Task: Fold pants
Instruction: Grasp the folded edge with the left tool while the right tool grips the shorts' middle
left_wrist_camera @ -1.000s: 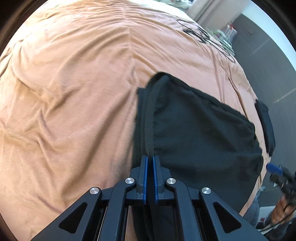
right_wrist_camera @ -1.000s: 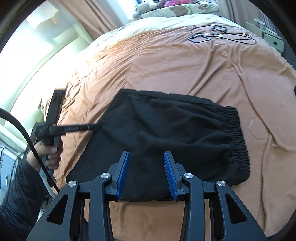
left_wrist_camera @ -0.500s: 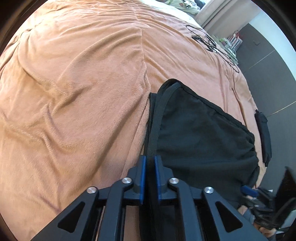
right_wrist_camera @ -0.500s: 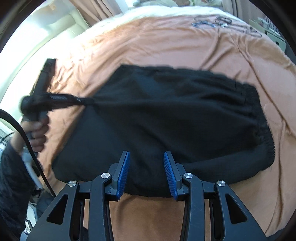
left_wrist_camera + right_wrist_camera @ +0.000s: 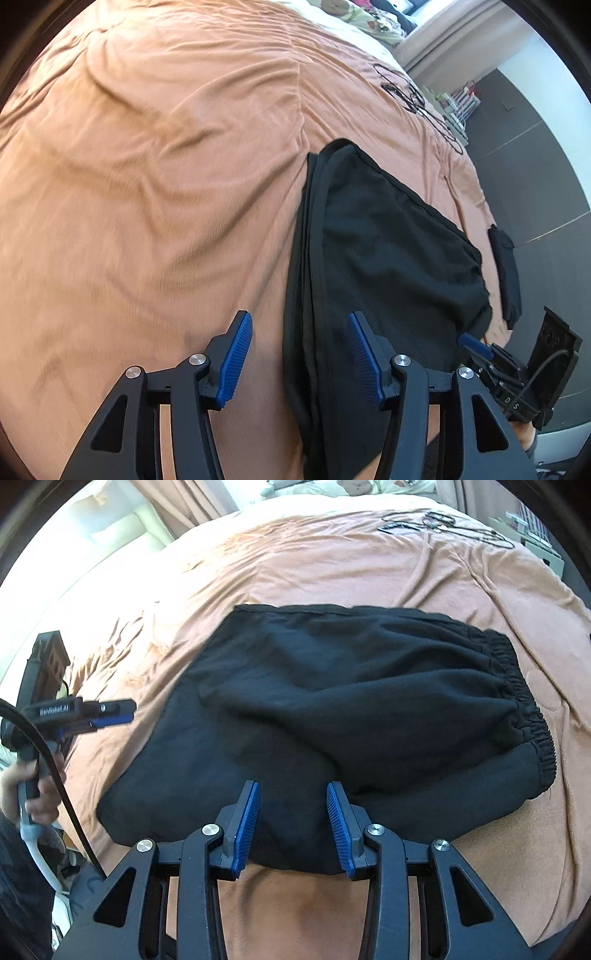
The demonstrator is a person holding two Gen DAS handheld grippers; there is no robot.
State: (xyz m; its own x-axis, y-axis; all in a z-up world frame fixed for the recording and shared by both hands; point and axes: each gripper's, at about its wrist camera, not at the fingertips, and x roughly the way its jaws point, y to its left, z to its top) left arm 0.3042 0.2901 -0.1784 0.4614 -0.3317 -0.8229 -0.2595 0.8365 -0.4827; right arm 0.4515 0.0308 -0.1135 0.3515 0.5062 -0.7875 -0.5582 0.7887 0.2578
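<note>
1. Pants (image 5: 332, 709): black, folded, lying flat on the orange bed cover (image 5: 147, 184); near edge cut off behind the gripper bodies in both views.
2. Long axis: across the right wrist view, elastic waistband (image 5: 524, 709) at the right end, opposite end toward the left gripper (image 5: 110, 712).
3. Left gripper (image 5: 300, 354): jaws spread wide, straddling the stacked side edge of the pants, holding nothing.
4. Right gripper (image 5: 292, 827): jaws spread, poised over the near edge of the pants, gripping nothing; contact with the fabric impossible to confirm.
5. Black cables (image 5: 443, 524): at the far end of the bed, too small to identify further.
6. Dark item (image 5: 508, 273): at the bed edge, type unclear.
</note>
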